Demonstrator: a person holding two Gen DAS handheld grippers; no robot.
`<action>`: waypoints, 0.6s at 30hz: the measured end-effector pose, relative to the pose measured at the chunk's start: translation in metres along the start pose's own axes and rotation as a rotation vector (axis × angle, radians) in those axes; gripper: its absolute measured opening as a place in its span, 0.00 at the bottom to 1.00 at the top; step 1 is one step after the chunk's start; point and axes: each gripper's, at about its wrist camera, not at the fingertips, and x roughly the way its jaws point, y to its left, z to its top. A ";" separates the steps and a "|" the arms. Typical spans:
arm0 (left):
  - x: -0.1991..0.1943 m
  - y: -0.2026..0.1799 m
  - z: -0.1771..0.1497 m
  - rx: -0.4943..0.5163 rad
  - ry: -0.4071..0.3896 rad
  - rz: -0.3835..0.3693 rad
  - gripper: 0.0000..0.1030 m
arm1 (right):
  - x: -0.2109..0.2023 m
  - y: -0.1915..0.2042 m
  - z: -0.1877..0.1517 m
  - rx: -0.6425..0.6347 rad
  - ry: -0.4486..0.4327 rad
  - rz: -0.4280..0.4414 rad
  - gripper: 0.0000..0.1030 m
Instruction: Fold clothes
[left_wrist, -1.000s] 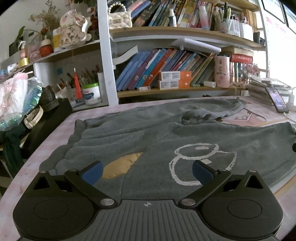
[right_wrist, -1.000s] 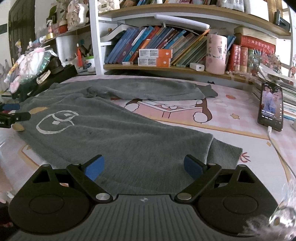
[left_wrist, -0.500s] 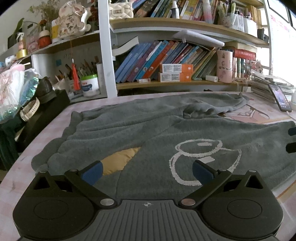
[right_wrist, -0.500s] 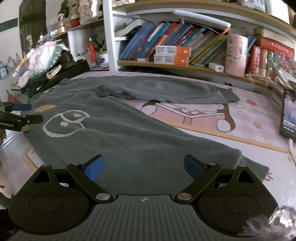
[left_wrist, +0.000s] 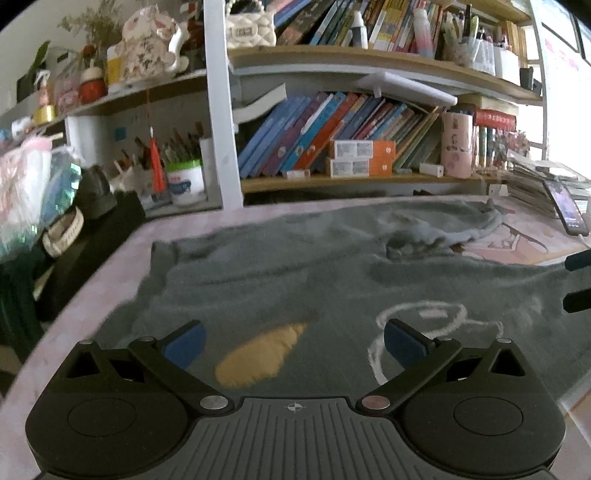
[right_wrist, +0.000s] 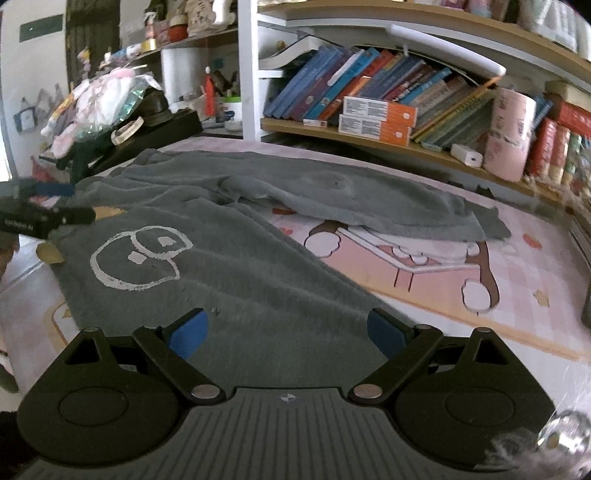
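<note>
1. Behind the table, a bookshelf (right_wrist: 388, 96) holds leaning books and orange boxes (right_wrist: 376, 118).
2. Across the pink cartoon mat (right_wrist: 424, 266) lies the grey sweater (right_wrist: 236, 280), flat, one sleeve stretched toward the shelf.
3. Left gripper (left_wrist: 293, 341) hovers low over its yellow patch (left_wrist: 258, 354), fingers apart and empty.
4. Right gripper (right_wrist: 286, 332) hovers over the hem, fingers likewise spread.

Left gripper (left_wrist: 293, 341): jaws spread wide, blue pads (left_wrist: 184, 343) well apart, nothing held. Right gripper (right_wrist: 286, 334): jaws equally wide, empty, positioned low, pointing forward beside the left.
</note>
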 end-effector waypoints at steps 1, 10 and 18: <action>0.001 0.003 0.004 0.004 -0.006 -0.001 1.00 | 0.001 -0.003 0.004 0.000 0.000 0.007 0.91; 0.015 0.034 0.032 0.000 -0.015 -0.011 1.00 | 0.013 -0.038 0.044 0.026 0.011 0.077 0.91; 0.054 0.052 0.064 0.095 0.047 0.026 1.00 | 0.038 -0.088 0.090 -0.032 0.037 0.035 0.88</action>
